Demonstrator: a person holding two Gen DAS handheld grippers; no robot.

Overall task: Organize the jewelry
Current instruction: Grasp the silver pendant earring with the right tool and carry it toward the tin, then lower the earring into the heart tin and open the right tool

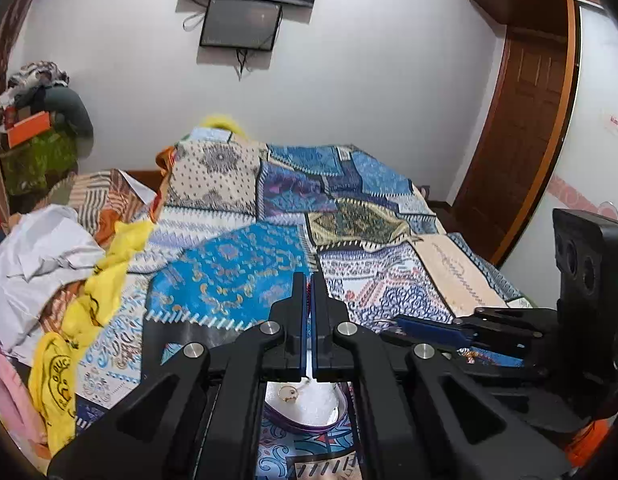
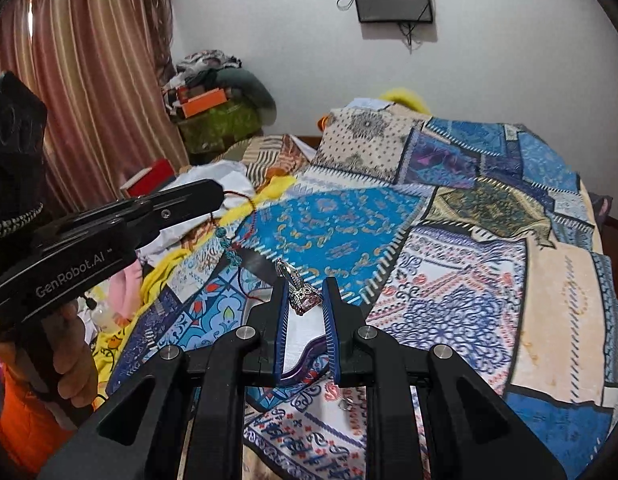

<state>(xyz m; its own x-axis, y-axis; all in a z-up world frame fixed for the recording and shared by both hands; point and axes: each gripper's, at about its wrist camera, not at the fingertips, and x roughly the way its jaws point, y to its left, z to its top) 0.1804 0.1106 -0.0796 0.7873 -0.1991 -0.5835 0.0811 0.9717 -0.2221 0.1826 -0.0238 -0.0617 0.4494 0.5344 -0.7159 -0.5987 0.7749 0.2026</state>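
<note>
Two grippers over a patchwork bedspread, each carrying jewelry.

The left gripper [image 1: 308, 280] has its jaws fully closed on a red cord with teal beads [image 2: 229, 254] dangling at centre left. The right gripper [image 2: 305, 292], jaws slightly apart, pinches a silver ornate ring [image 2: 303, 300]. A gold ring [image 1: 288, 393] lies in the white, purple-rimmed tray [image 1: 309, 426] on the bedspread [image 1: 229, 272].

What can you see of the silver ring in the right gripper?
The ornate silver ring with a pinkish stone sits between the blue pads of the right gripper, which is shut on it. The filigree setting faces the camera and the shiny band tilts up and away past the fingertips. It hangs above the white-lined, purple-rimmed tray on the patchwork bedspread. Whether both pads touch it is unclear.
</note>
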